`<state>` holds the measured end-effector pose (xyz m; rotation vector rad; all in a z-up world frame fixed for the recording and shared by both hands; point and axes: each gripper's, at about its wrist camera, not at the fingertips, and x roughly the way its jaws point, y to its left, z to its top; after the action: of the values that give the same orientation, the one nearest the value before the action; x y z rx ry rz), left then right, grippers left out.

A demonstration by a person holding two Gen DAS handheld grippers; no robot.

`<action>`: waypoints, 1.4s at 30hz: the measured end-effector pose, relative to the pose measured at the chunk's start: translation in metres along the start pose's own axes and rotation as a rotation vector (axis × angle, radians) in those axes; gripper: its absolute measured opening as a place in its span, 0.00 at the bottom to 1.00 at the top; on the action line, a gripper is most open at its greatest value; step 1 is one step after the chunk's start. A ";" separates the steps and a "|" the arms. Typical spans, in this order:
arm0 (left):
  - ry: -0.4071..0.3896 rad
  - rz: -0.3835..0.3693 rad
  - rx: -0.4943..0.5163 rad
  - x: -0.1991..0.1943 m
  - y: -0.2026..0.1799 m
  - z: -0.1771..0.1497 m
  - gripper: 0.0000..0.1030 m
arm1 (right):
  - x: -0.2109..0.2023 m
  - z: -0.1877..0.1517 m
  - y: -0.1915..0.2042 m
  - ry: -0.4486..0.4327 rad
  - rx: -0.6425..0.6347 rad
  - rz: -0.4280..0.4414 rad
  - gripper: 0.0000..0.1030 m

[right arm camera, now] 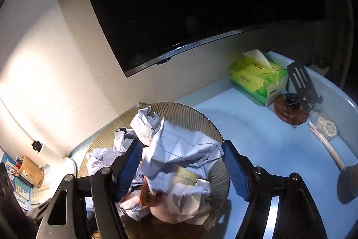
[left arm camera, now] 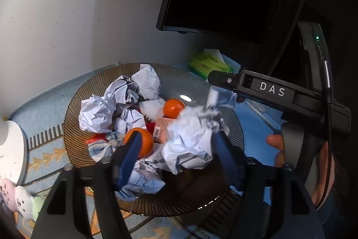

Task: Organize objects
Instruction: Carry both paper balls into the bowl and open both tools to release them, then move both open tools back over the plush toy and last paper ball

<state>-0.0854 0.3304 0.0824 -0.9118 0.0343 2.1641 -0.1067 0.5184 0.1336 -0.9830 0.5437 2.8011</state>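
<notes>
A ribbed brown glass bowl (left arm camera: 76, 127) holds several crumpled white paper balls (left arm camera: 98, 113), two oranges (left arm camera: 173, 108), a small pink packet (left arm camera: 161, 132) and a checked cloth. My left gripper (left arm camera: 176, 149) is open just above the bowl; a large crumpled paper ball (left arm camera: 192, 142), blurred, lies between its blue fingers (left arm camera: 129, 160). My right gripper (right arm camera: 182, 162) is open over the same bowl (right arm camera: 214, 127), with a large paper ball (right arm camera: 179, 149) between its fingers. The right gripper's arm (left arm camera: 268, 89) shows at the right of the left wrist view.
The bowl sits on a blue table (right arm camera: 257, 133) against a white wall. A dark monitor (right arm camera: 190, 3) hangs behind. A green tissue pack (right arm camera: 257, 77), a slotted spatula (right arm camera: 302, 84), a round brown object and a pen lie at the right. A white device (left arm camera: 11, 149) stands left.
</notes>
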 end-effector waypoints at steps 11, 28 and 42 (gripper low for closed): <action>-0.027 0.080 -0.043 -0.066 0.023 -0.028 0.75 | -0.026 -0.021 -0.014 0.045 0.083 0.094 0.70; -0.140 0.364 -0.300 -0.273 0.147 -0.138 0.83 | -0.068 -0.141 0.154 0.308 -0.211 0.477 0.91; -0.060 0.604 -0.416 -0.235 0.207 -0.207 0.83 | -0.003 -0.207 0.194 0.287 -0.369 0.370 0.91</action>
<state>0.0047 -0.0289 0.0214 -1.1779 -0.2028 2.8249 -0.0292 0.2610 0.0425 -1.5128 0.2582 3.1818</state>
